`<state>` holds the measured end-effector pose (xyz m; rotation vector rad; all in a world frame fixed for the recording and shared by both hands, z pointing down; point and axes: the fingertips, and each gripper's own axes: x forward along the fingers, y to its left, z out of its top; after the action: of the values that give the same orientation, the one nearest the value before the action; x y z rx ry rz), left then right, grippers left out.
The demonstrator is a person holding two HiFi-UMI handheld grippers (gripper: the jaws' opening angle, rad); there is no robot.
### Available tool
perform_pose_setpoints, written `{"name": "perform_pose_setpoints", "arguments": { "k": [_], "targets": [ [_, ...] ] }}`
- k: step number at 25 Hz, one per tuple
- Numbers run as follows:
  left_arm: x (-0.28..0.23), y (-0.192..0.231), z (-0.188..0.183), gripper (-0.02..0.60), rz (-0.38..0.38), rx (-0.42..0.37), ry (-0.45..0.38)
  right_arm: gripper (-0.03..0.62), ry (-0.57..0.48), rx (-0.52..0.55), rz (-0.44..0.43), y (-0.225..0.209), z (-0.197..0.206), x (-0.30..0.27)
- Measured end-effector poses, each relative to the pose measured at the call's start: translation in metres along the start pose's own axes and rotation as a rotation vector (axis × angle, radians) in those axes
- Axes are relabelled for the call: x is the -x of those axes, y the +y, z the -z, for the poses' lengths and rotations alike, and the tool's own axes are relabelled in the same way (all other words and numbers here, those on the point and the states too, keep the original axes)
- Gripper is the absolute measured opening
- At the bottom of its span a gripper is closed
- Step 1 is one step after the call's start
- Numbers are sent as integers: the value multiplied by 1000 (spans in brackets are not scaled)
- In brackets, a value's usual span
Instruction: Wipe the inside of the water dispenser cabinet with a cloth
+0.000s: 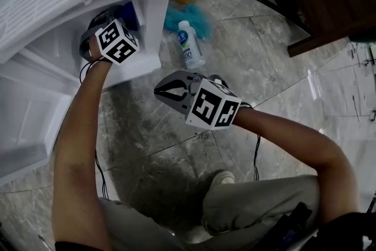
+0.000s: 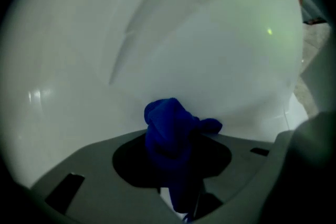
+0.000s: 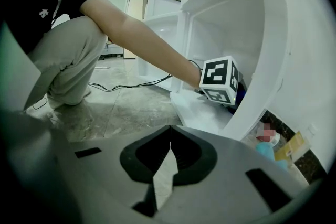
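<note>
My left tongs [image 1: 110,25] reach into the white water dispenser cabinet [image 2: 184,34], jaws partly closed and clamped on a bunched blue cloth [image 2: 170,126]. The cloth pokes out past their tips, close up to the pale inner wall, though I cannot tell whether it touches. My right tongs [image 3: 170,136] hang outside the cabinet's open front over the grey marble floor [image 1: 264,56], jaws pressed together with nothing between them, and a white bottle [image 1: 189,47] lies on the floor just ahead of them, beside a teal cloth [image 1: 200,19].
</note>
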<state>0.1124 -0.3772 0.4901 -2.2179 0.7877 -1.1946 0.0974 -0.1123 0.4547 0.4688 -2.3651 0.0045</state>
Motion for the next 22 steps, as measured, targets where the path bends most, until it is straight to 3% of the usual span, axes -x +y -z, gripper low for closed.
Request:
{"name": "perform_pose_setpoints", "arguments": {
  "k": [5, 11, 22],
  "targets": [
    [6, -5, -1, 153, 2, 56, -30, -2, 24, 15, -2, -1, 3, 3],
    [16, -19, -5, 153, 49, -20, -63, -2, -10, 69, -10, -3, -19, -9],
    [2, -2, 2, 152, 68, 180, -59, -2, 95, 248, -93, 34, 12, -9]
  ]
}}
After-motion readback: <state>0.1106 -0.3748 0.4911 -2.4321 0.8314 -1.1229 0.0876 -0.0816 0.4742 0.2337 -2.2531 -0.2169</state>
